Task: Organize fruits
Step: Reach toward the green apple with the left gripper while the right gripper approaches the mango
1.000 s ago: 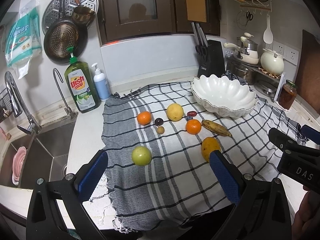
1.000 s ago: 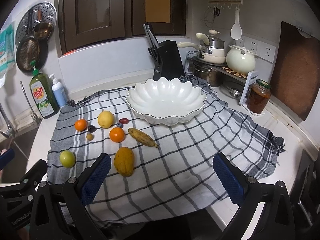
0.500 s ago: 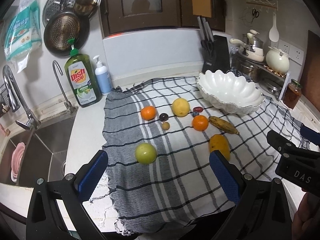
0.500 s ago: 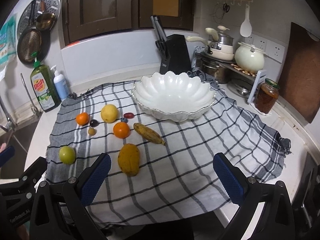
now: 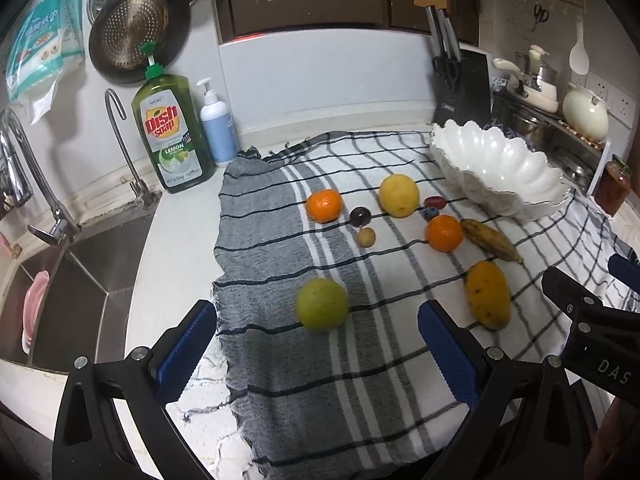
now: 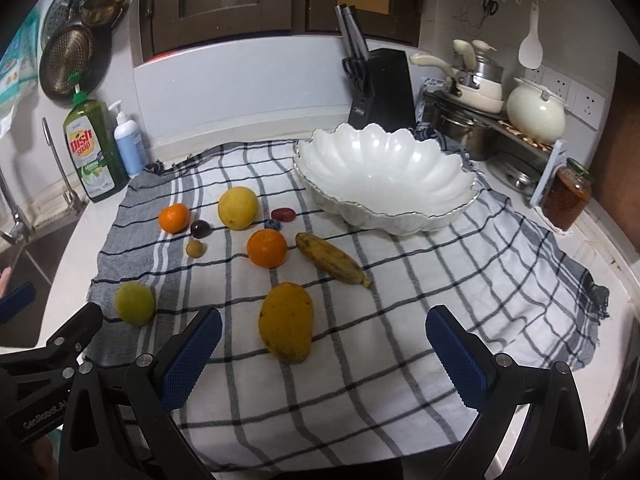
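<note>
While both tools are being held wide apart and empty above the tabletop, the step in hand is judged to be the first pick. The white scalloped ceramic bowl [image 6: 386, 184] is standing empty at the far right of the checked grey-and-white cloth [image 6: 400, 320]. The orange oval mango [image 6: 285, 322] is lying just ahead of the right tool [image 6: 320, 356] and is best being straddled across its narrow width. The round green apple [image 5: 322, 309] is sitting between the pads of the left tool [image 5: 316, 350], so it is best being closed on gently at its middle.
</note>
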A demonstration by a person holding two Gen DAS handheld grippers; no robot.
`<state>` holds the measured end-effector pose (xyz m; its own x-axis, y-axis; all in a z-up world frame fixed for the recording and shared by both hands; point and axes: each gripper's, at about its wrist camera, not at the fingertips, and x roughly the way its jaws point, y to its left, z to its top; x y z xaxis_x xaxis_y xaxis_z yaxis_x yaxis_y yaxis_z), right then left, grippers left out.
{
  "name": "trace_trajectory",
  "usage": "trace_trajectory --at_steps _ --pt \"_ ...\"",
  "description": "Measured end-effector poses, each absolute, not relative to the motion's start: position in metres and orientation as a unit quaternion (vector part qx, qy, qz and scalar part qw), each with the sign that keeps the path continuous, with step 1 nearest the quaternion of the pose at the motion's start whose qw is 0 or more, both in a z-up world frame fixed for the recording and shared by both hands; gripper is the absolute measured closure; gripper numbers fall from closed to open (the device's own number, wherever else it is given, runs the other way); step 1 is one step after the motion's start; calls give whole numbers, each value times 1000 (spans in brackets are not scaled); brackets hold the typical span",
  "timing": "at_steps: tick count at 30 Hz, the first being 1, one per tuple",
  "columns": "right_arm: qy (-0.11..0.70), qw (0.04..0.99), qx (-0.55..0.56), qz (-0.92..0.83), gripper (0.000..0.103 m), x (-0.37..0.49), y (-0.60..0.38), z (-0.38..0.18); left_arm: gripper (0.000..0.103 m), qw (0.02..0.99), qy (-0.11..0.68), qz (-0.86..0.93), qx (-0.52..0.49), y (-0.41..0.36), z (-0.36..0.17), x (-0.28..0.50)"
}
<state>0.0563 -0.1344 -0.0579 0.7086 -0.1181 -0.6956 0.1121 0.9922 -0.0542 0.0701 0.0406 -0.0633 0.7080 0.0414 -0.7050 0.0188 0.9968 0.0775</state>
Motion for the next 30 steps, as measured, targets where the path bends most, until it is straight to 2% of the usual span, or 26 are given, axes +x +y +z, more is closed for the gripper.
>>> trace_trajectory --at_steps 8,23,30 --pt "409 911 -4 -57 3 83 -131 -90 13 912 409 3 38 47 -94 98" --pt "439 896 -20 -56 5 110 -117 -118 28 892 450 -9 30 53 -135 133" --pt "449 892 -18 -57 9 116 -117 -125 45 889 457 -24 26 52 -142 139"
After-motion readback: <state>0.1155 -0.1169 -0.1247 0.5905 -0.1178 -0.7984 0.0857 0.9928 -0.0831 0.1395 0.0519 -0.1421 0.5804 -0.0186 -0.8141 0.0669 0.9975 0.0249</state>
